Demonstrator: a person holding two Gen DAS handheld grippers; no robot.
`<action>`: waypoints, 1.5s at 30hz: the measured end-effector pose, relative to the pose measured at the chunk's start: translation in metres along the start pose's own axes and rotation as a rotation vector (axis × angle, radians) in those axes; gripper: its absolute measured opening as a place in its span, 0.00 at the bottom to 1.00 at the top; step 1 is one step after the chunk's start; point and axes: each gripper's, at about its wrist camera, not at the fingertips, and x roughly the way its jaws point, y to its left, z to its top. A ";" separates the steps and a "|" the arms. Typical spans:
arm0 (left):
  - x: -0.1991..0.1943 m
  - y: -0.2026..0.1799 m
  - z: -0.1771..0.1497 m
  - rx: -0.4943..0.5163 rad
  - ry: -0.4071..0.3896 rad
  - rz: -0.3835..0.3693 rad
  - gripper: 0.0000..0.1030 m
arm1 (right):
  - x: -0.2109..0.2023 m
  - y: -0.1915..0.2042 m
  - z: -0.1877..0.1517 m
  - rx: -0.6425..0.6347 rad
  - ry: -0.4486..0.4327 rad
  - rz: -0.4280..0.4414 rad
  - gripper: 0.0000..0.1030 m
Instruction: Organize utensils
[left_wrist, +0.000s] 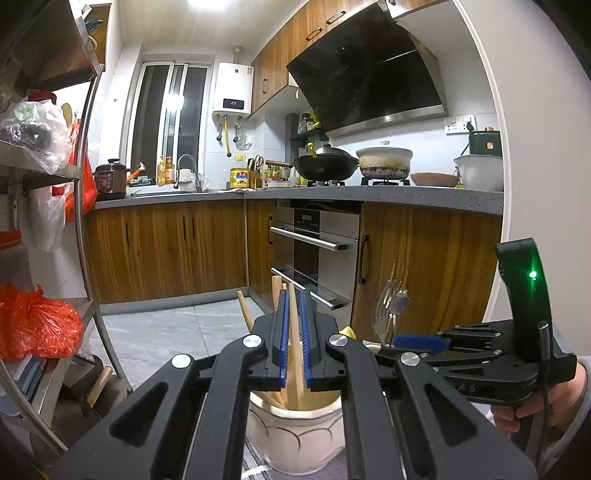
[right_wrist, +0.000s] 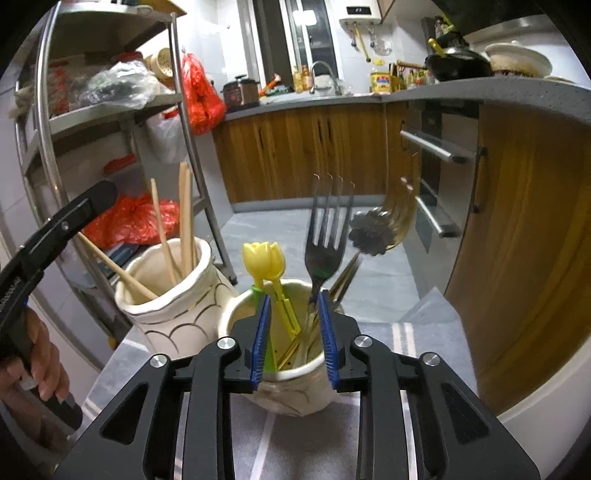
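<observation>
The left tongs (left_wrist: 293, 339) sit narrow around a wooden chopstick (left_wrist: 295, 332) that stands nearly upright in the chopstick jar (left_wrist: 295, 439) directly beneath them; whether the pads actually pinch it I cannot tell. The right tongs (right_wrist: 293, 332) hang wide over the second jar (right_wrist: 291, 376), bracketing the fork (right_wrist: 327, 236) whose long axis runs upward, tines topmost. The yellow tulip piece (right_wrist: 264, 260) stands just left, both jars side by side on the surface (right_wrist: 122, 362).

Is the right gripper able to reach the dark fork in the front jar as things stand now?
Probably yes. The right gripper is open right above the front jar, and the dark fork stands upright beside its right finger. The yellow tulip utensil stands to the left, apart from the fork, so the way looks free.
</observation>
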 end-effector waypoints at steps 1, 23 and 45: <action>-0.004 -0.001 0.000 -0.004 0.000 -0.004 0.06 | -0.007 -0.001 -0.002 0.000 -0.010 -0.001 0.28; -0.053 -0.016 -0.075 -0.037 0.238 0.027 0.43 | -0.067 -0.004 -0.069 -0.105 -0.102 -0.075 0.51; -0.055 -0.021 -0.087 -0.027 0.224 0.100 0.92 | -0.078 -0.011 -0.082 -0.146 -0.207 -0.100 0.95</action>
